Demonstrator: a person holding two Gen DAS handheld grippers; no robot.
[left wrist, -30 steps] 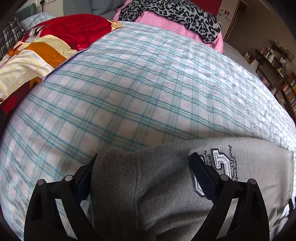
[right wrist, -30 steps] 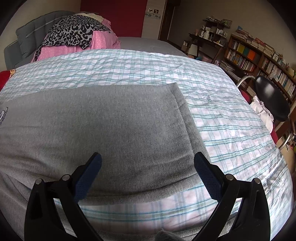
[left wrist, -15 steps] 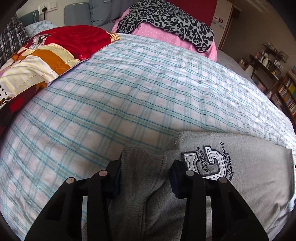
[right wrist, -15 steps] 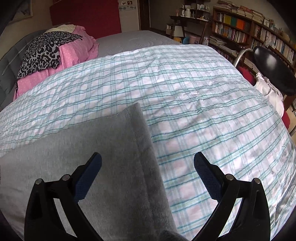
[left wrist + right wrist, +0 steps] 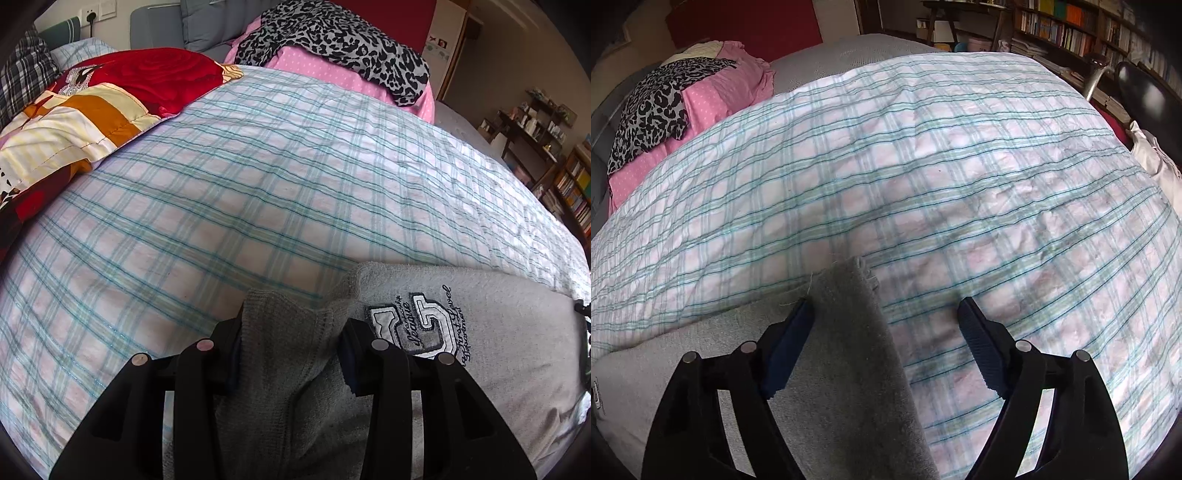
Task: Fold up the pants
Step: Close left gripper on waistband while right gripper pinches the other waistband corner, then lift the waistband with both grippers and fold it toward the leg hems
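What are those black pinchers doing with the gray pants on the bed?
Someone is folding gray pants on a checked bedspread. The left gripper is pinched shut on the ribbed end of the pants, next to the stitched logo. The right gripper is open around the other end, not gripping yet.

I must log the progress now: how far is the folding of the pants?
Done: the grey cotton sweatpants lie flat on the checked bedspread, apparently doubled lengthwise. In hand: the left gripper pinches the ribbed waistband; the right gripper stands open over the hem corner. Left: grasp that end and fold crosswise.
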